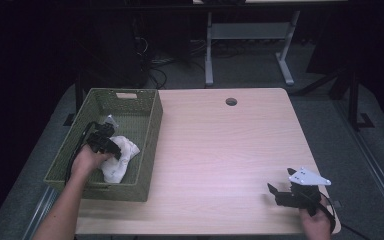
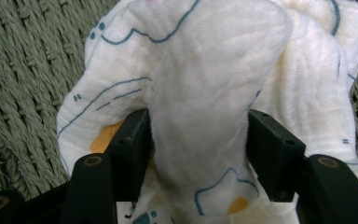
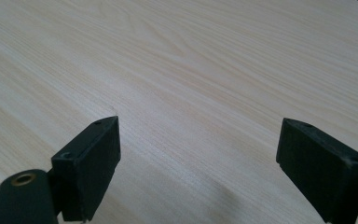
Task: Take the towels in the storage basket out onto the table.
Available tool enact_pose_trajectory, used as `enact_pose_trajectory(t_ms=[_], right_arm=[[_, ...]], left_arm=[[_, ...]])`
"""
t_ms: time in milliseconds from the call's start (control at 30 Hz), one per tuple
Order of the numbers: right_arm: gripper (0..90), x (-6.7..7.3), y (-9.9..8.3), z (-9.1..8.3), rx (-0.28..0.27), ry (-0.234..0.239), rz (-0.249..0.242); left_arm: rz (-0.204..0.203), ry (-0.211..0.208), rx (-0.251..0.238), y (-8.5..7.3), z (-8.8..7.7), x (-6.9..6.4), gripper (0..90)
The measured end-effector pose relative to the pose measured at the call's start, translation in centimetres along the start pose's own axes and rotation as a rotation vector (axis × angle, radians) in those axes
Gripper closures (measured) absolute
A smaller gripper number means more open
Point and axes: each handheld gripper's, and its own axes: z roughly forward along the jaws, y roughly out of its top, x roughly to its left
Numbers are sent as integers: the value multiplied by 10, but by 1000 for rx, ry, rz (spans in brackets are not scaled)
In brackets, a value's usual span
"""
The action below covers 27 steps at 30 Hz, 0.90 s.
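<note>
A white cloth (image 1: 120, 161) with blue lines and orange spots lies crumpled in the green woven basket (image 1: 151, 140) at the table's left. My left gripper (image 1: 113, 151) reaches down into the basket. In the left gripper view a raised fold of the cloth (image 2: 200, 84) fills the gap of the left gripper (image 2: 198, 135), and both black pads (image 2: 131, 140) press against it. My right gripper (image 1: 280, 180) rests low near the table's front right corner. Its jaws stand wide apart over bare wood, and the right gripper (image 3: 198, 140) has nothing between them.
The light wooden table (image 1: 220, 145) has a round cable hole (image 1: 231, 101) near its far edge. The basket's woven floor (image 2: 23, 70) surrounds the cloth. Behind the table stand a white desk frame (image 1: 209, 55) and loose cables on the grey floor.
</note>
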Motion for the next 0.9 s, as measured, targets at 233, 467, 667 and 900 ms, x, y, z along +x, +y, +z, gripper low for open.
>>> enact_pose_trajectory(t_ms=[233, 467, 667, 900], right_arm=[[132, 3, 0, 2, 13, 6, -10], [132, 4, 0, 3, 16, 4, -10], [132, 6, 1, 5, 18, 4, -20], [132, 6, 1, 6, 22, 0, -13]], left_arm=[[28, 6, -3, 0, -1, -3, 496], [41, 10, -12, 0, -2, -2, 648], [1, -36, -25, -2, -3, 4, 701], [-5, -57, -47, -5, -3, 7, 726]])
